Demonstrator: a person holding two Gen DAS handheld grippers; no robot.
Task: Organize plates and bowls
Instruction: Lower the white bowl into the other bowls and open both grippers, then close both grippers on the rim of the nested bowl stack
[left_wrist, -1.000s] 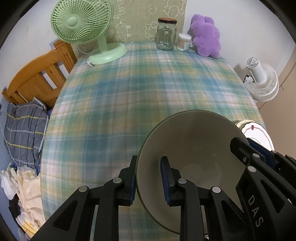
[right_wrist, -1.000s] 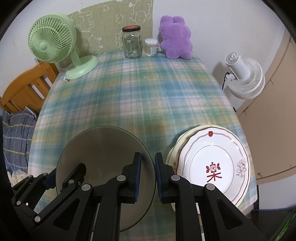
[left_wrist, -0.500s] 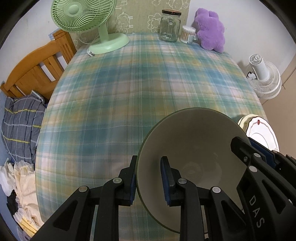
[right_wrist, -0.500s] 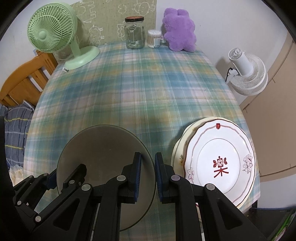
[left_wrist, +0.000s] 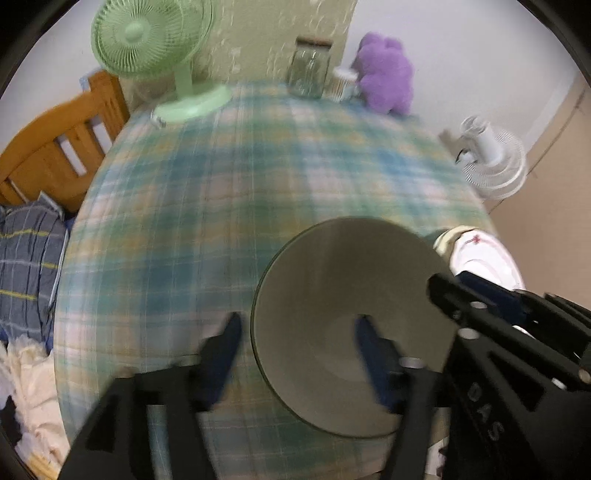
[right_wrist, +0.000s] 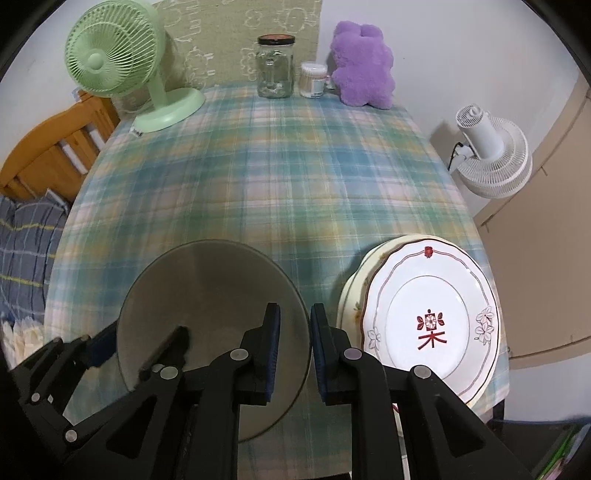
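Bowl (right_wrist: 207, 295) on the plaid table (right_wrist: 266, 177), both grippers at its rim.
We note the left gripper (left_wrist: 295, 332) with jaws opening, spread either side of the bowl's left wall and clear of it. Right gripper (right_wrist: 294, 332) has jaws opening too, straddling the right rim with a narrow gap; we cannot tell if the pads touch. Just right of the bowl sits a stack of plates (right_wrist: 428, 317), near the table's front edge.

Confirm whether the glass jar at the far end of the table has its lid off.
No, the glass jar wears a dark lid.
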